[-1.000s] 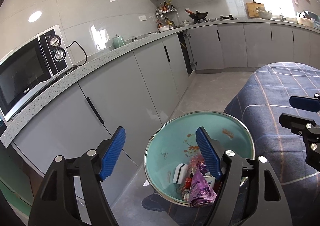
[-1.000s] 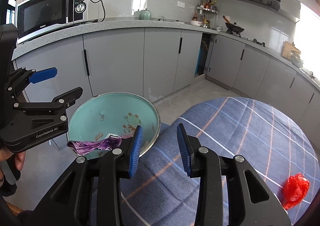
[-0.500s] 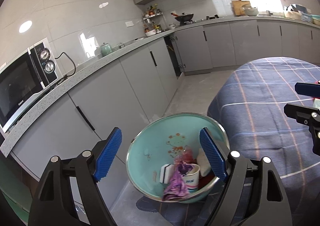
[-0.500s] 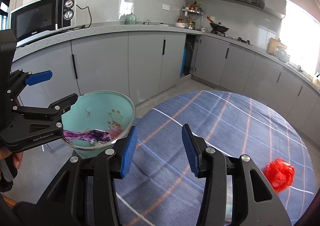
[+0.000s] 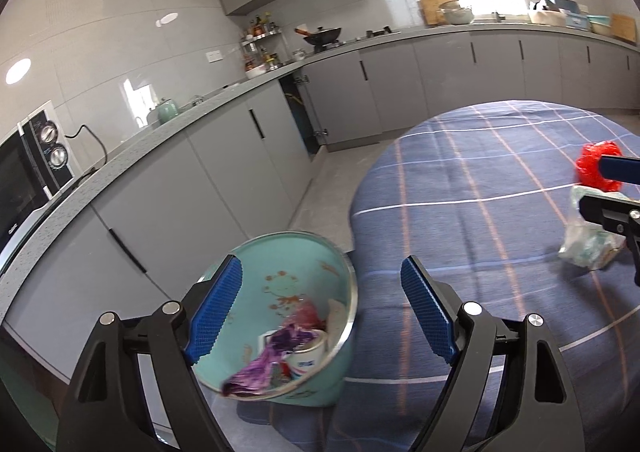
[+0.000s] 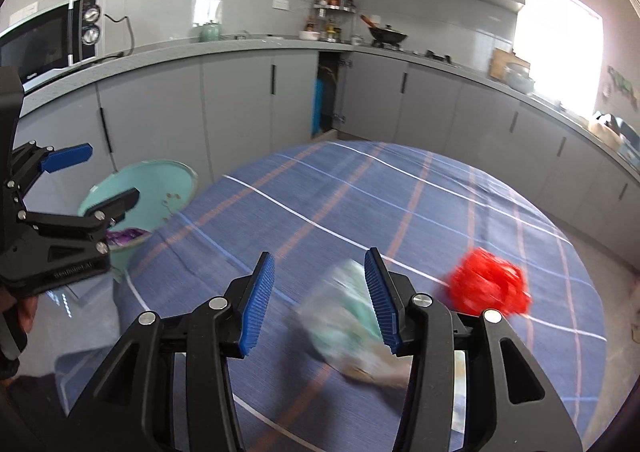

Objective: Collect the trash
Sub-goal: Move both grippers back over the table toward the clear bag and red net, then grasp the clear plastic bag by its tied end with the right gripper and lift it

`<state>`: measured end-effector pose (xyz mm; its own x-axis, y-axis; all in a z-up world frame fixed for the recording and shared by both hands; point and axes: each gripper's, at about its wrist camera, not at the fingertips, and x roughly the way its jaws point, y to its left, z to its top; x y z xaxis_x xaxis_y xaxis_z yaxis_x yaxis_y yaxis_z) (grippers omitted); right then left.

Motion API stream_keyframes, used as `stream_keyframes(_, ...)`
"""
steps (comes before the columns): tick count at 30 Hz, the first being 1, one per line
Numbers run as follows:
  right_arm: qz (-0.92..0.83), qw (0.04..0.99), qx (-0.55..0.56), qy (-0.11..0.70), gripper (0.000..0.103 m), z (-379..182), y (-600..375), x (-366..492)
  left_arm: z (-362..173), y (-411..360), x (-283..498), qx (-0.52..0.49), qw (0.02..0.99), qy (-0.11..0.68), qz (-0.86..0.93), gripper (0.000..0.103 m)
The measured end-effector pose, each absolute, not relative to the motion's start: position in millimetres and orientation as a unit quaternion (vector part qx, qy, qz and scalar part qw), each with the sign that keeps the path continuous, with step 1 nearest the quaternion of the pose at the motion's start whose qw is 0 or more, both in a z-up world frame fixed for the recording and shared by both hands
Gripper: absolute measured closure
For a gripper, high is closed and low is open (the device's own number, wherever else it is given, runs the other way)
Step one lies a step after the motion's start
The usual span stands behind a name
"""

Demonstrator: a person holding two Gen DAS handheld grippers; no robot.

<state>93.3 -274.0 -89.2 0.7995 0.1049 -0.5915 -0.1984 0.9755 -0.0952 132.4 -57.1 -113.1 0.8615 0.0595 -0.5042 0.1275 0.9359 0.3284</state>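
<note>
Grey kitchen cabinets ring the blue plaid table [image 5: 480,211] in my left view; my left gripper [image 5: 320,312] hangs with jaws wide apart over the teal basin [image 5: 280,280] holding wrappers.

Right view: my right gripper [image 6: 318,304] has jaws apart, empty, around a blurred pale bag [image 6: 344,320], with red trash [image 6: 488,286] just beside it on the table.

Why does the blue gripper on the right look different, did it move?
Yes. The right gripper swung rightward over the checked tablecloth, away from the teal basin, toward the red wad.
</note>
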Motion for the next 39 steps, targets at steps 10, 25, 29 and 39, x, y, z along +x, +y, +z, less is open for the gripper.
stream_keyframes(10, 0.018, 0.938, -0.056, 0.343, 0.043, -110, -347, 80, -123, -94, 138, 0.170, 0.948, 0.267, -0.035, 0.016)
stream_keyframes(25, 0.051, 0.916, -0.058, 0.394, 0.044, -128, -361, 84, -125, -118, 136, 0.183, 0.944, 0.270, -0.048, 0.014)
stream_keyframes(29, 0.052, 0.910, -0.084, 0.403, 0.065, -133, -353, 84, -123, -119, 136, 0.181, 0.944, 0.270, -0.050, 0.014)
stream_keyframes(39, 0.100, 0.921, -0.046, 0.374, 0.099, -116, -339, 65, -103, -118, 129, 0.163, 0.953, 0.249, -0.051, 0.014)
